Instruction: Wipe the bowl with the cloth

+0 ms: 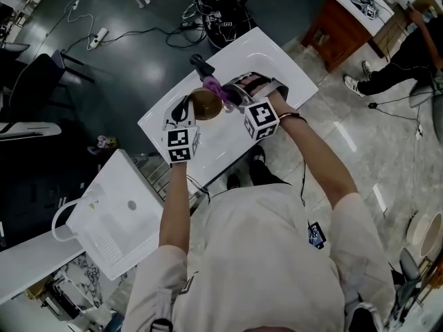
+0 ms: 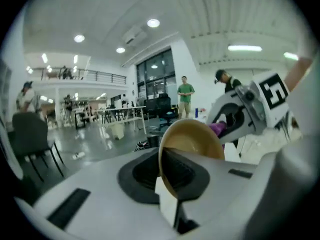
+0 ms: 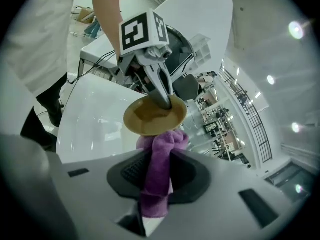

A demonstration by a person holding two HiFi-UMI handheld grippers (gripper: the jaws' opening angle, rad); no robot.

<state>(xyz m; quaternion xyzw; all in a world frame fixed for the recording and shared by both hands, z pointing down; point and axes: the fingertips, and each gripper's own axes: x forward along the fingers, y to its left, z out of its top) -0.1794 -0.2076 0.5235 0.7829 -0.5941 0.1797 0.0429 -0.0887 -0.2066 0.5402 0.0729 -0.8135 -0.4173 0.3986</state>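
Observation:
My left gripper (image 1: 194, 113) is shut on the rim of a tan bowl (image 1: 207, 104) and holds it tilted in the air above the white table (image 1: 277, 61). In the left gripper view the bowl (image 2: 192, 141) stands on edge between the jaws. My right gripper (image 1: 232, 95) is shut on a purple cloth (image 1: 213, 86), which presses against the bowl's far side. Seen from the right gripper, the cloth (image 3: 157, 164) hangs bunched between the jaws just under the bowl (image 3: 155, 115), with the left gripper (image 3: 162, 96) pinching the bowl's rim from above.
A dark object (image 1: 201, 63) lies on the table beyond the bowl. A white sink unit (image 1: 114, 213) stands at the lower left. Cables and a black bag (image 1: 223, 2) lie on the floor behind the table. People stand in the background.

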